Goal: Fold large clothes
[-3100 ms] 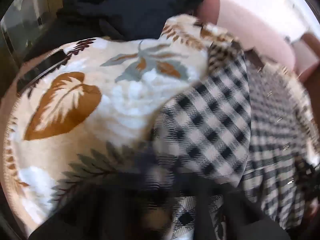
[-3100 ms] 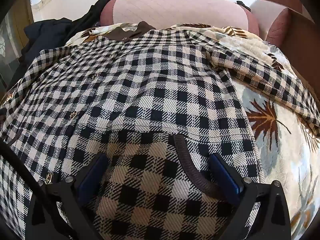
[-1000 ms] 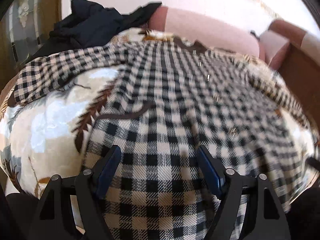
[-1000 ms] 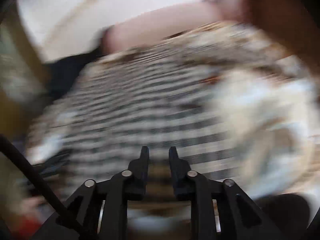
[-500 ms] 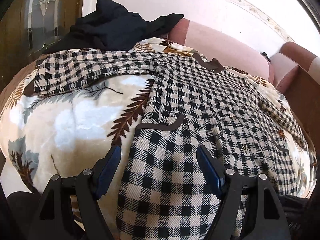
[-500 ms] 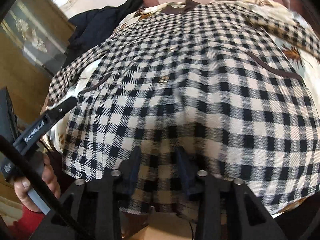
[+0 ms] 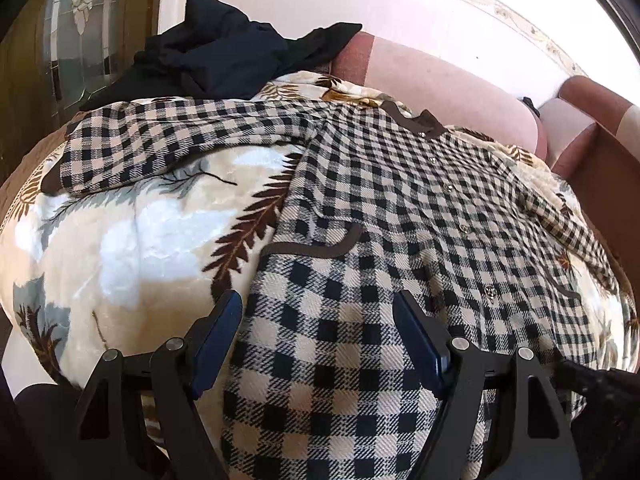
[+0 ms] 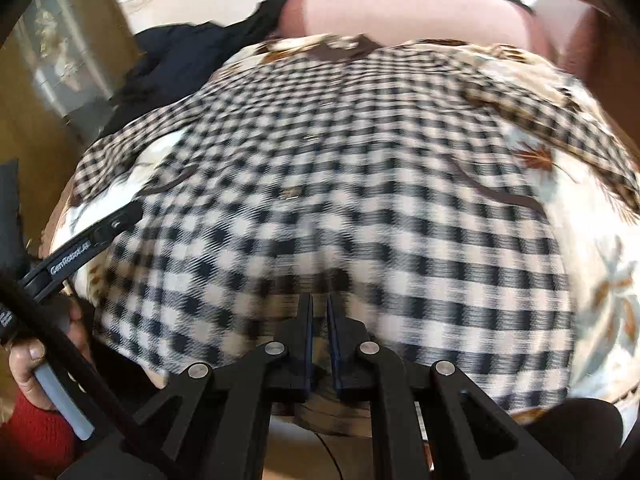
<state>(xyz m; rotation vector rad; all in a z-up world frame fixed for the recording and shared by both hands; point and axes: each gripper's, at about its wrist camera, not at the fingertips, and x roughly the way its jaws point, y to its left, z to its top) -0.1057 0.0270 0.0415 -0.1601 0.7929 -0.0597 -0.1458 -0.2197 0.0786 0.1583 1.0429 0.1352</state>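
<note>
A black-and-cream checked shirt (image 7: 400,208) lies spread face up on a leaf-print blanket (image 7: 132,232), collar at the far side, one sleeve stretched left. My left gripper (image 7: 318,320) is open, its jaws wide apart over the shirt's near left hem, not holding it. In the right wrist view the shirt (image 8: 340,184) is blurred. My right gripper (image 8: 319,304) is shut at the shirt's near hem edge, which lies at its tips; whether cloth is pinched is unclear. The left gripper also shows in the right wrist view (image 8: 116,224), at the left.
A pile of dark clothes (image 7: 224,60) lies at the far left of the blanket. A pink sofa back (image 7: 440,76) runs behind. A wooden cabinet with glass (image 7: 76,40) stands left. A brown sofa arm (image 7: 608,176) bounds the right.
The right gripper closed further and sits at the hem's edge, with the view now blurred from motion. The left gripper stayed open and shifted very little.
</note>
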